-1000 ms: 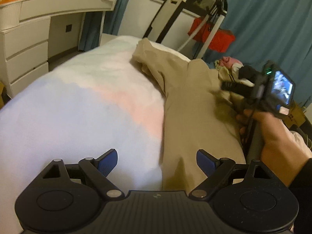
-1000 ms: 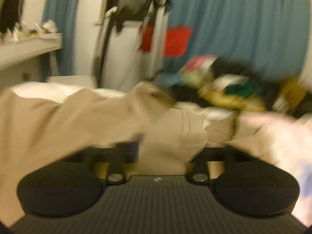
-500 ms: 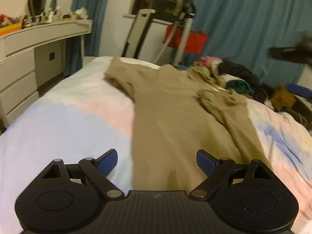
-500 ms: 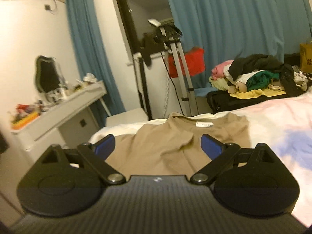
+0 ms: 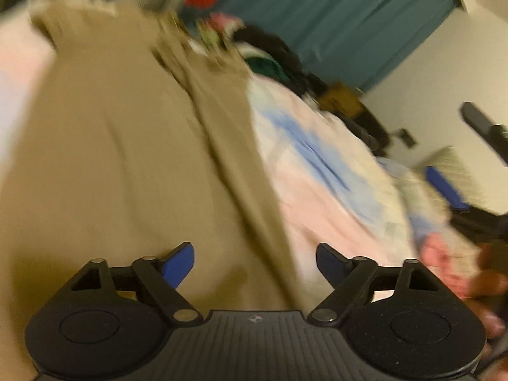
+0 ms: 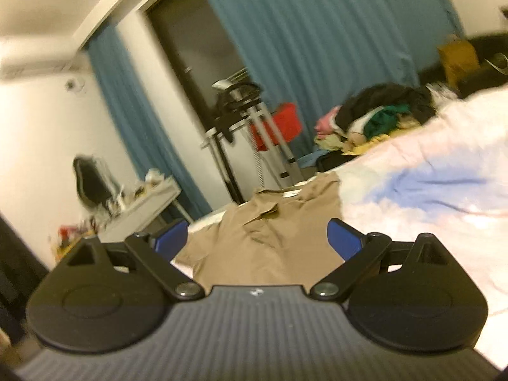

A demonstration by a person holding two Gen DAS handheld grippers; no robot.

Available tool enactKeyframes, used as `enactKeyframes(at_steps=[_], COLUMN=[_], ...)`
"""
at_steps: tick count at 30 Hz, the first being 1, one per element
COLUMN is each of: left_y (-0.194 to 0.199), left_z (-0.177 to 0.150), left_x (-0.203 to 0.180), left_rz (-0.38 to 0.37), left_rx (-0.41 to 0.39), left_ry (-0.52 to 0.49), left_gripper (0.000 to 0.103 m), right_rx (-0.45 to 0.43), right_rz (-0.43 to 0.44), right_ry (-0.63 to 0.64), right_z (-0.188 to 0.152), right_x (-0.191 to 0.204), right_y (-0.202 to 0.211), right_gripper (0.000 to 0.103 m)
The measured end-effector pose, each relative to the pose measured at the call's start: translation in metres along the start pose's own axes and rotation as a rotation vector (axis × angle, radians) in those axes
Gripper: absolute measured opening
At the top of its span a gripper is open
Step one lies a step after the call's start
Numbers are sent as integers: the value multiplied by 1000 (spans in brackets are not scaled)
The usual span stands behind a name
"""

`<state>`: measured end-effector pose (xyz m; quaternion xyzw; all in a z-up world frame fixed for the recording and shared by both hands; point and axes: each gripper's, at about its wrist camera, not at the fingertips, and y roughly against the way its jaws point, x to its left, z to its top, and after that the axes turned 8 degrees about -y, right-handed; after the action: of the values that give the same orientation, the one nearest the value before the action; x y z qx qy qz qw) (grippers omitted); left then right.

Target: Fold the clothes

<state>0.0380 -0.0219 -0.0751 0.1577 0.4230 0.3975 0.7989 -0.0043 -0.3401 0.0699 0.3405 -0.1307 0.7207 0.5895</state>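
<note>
A tan shirt [image 5: 111, 146] lies spread on the pastel bedspread [image 5: 317, 184], its right side folded inward in a long strip. My left gripper [image 5: 254, 262] is open and empty just above the shirt's near edge; this view is blurred. In the right wrist view the same tan shirt [image 6: 273, 231] lies with its collar toward the far end of the bed [image 6: 428, 171]. My right gripper [image 6: 257, 238] is open and empty, held above the bed, apart from the cloth.
A pile of mixed clothes [image 6: 377, 117] lies past the bed's far end. A metal stand with a red bag [image 6: 279, 123] stands by blue curtains [image 6: 317, 41]. A white dresser [image 6: 139, 209] is on the left. A hand and dark gear [image 5: 482, 222] are at right.
Both grippers swung: the left one turned right and down close to the shirt, the right one tilted and drew back. The right gripper, shut on the shirt one second ago, has stayed open since.
</note>
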Motion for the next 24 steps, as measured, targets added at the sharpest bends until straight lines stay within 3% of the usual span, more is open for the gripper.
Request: enactKeyframes(at_steps=[3, 5, 8, 10, 16, 21, 24], left_y=[-28, -45, -64, -72, -76, -98, -106], left_z=[-9, -12, -17, -22, -26, -33, -37], left_x=[-1, -3, -5, 0, 15, 13, 14], left_rz=[-135, -185, -185, -190, -343, -296, -275], left_rx=[65, 92, 118, 126, 79, 155, 182], left_ry=[86, 96, 87, 99, 156, 125, 104], left_gripper=[65, 64, 62, 57, 48, 47, 37], right_rx=[15, 34, 46, 51, 108, 137, 156], right_rz=[-31, -24, -15, -9, -1, 2, -10], right_ry=[-118, -211, -286, -305, -300, -261, -246], right_z=[4, 5, 3, 1, -8, -13, -16], right_x=[-33, -53, -69, -74, -72, -65, -62], right_y=[-9, -13, -15, -18, -32, -40, -44], right_gripper=[96, 96, 96, 96, 96, 96, 96])
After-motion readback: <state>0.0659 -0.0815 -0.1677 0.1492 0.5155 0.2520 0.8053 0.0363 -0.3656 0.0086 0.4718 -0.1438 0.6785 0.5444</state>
